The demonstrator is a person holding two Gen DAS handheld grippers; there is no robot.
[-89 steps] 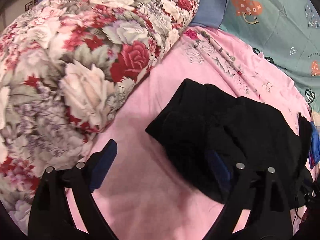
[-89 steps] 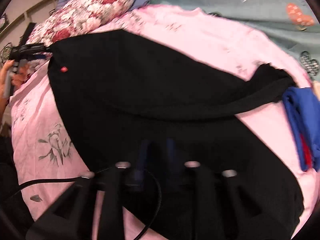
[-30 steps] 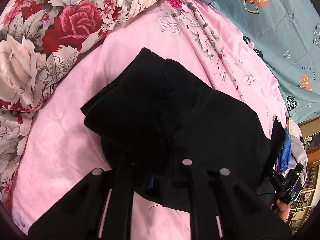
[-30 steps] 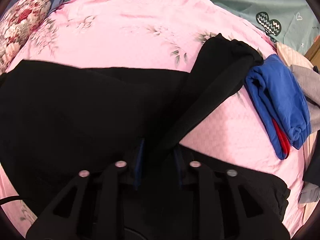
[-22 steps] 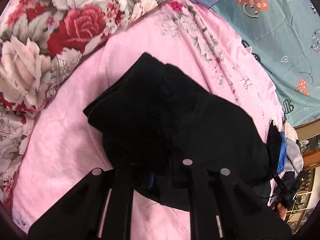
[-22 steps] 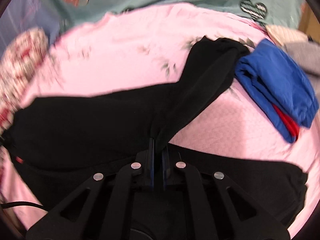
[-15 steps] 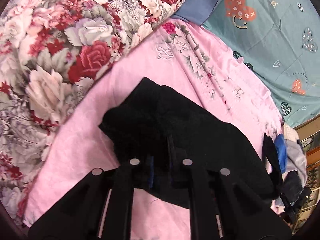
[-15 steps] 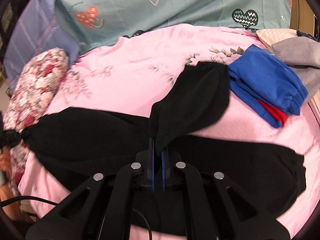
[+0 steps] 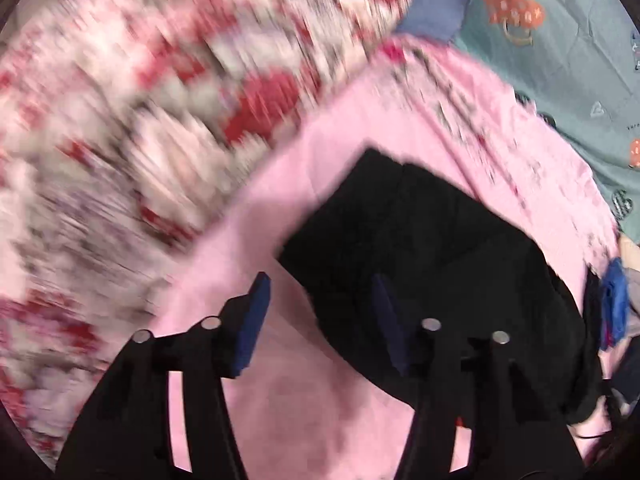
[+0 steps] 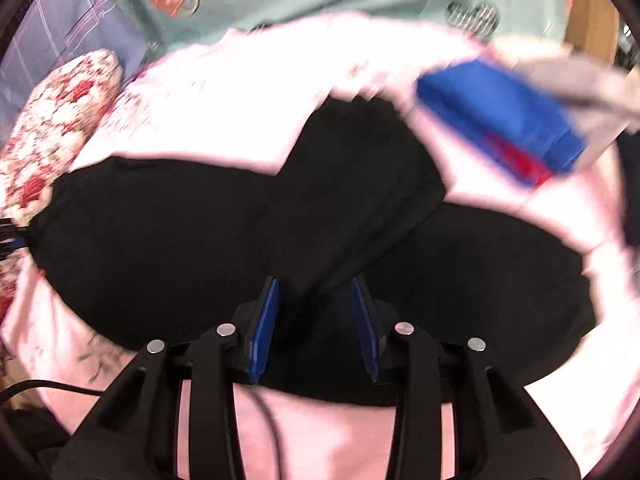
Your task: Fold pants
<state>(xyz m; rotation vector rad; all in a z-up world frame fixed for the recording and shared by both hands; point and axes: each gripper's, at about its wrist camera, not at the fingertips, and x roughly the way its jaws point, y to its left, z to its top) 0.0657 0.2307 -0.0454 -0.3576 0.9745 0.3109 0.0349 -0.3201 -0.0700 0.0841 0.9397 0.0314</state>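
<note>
Both grippers are letting go — the left gripper (image 9: 318,312) is opening over pink sheet (image 9: 320,420) beside the black pants (image 9: 432,248), nothing between its pads; the right gripper (image 10: 314,320) is opening, cloth loose between. The pants (image 10: 200,232) are lying mid-frame, one leg crossing. Next, probably re-gripping for another fold (blue clothes (image 10: 500,120) upper right are crowding).

One pair of black pants (image 10: 208,232), one pink sheet (image 9: 304,408) — one floral quilt (image 9: 132,120), one folded blue garment (image 10: 504,108)
</note>
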